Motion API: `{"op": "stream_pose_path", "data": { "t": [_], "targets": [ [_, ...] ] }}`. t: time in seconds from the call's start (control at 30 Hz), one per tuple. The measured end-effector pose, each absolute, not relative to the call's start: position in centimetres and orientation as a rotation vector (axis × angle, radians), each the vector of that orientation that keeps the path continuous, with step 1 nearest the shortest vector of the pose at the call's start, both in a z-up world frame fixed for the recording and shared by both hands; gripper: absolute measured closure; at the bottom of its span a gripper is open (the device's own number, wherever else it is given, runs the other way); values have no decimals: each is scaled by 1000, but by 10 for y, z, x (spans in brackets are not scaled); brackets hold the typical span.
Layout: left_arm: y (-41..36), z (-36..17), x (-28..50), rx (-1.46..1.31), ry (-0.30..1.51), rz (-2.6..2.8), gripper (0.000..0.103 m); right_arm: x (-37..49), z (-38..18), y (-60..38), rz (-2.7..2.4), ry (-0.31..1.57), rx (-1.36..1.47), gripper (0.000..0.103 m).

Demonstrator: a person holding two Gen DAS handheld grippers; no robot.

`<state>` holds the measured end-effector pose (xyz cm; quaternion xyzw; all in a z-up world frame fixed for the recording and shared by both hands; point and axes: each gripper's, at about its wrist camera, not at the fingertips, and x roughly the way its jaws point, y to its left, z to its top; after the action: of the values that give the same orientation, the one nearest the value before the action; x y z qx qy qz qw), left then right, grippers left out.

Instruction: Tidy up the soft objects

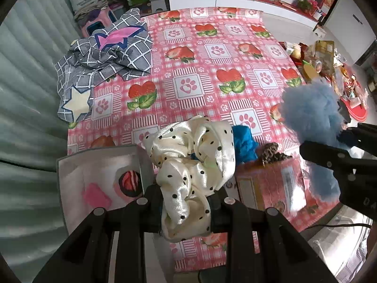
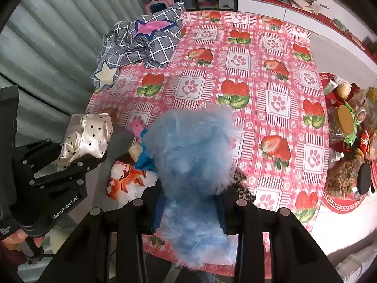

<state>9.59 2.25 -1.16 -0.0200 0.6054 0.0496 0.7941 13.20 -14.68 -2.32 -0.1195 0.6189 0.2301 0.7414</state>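
My left gripper (image 1: 186, 214) is shut on a cream satin scrunchie with black dots (image 1: 193, 162), held above a box at the table's near edge; it also shows in the right wrist view (image 2: 87, 139). My right gripper (image 2: 190, 212) is shut on a fluffy light-blue scrunchie (image 2: 193, 160), seen from the left wrist view at the right (image 1: 308, 118). A bright blue cloth item (image 1: 245, 141) and a leopard-print scrunchie (image 1: 271, 153) lie behind the cream one, by the pink box (image 1: 268, 184).
A grey checked cloth with star patches (image 1: 106, 61) lies crumpled at the table's far left. The strawberry-and-paw tablecloth (image 1: 212, 70) covers the table. An open box lid with pink pictures (image 1: 99, 184) is at near left. Snacks and jars (image 2: 348, 141) crowd a red tray on the right.
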Motion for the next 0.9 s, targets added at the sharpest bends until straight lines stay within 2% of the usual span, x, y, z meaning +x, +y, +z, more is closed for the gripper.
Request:
{"op": "stream_pose_path", "data": {
  "t": [0.9],
  "targets": [
    [13,-27,4,-76,1336,53,74,54,-28,-152,493,1414,-269,65]
  ]
}}
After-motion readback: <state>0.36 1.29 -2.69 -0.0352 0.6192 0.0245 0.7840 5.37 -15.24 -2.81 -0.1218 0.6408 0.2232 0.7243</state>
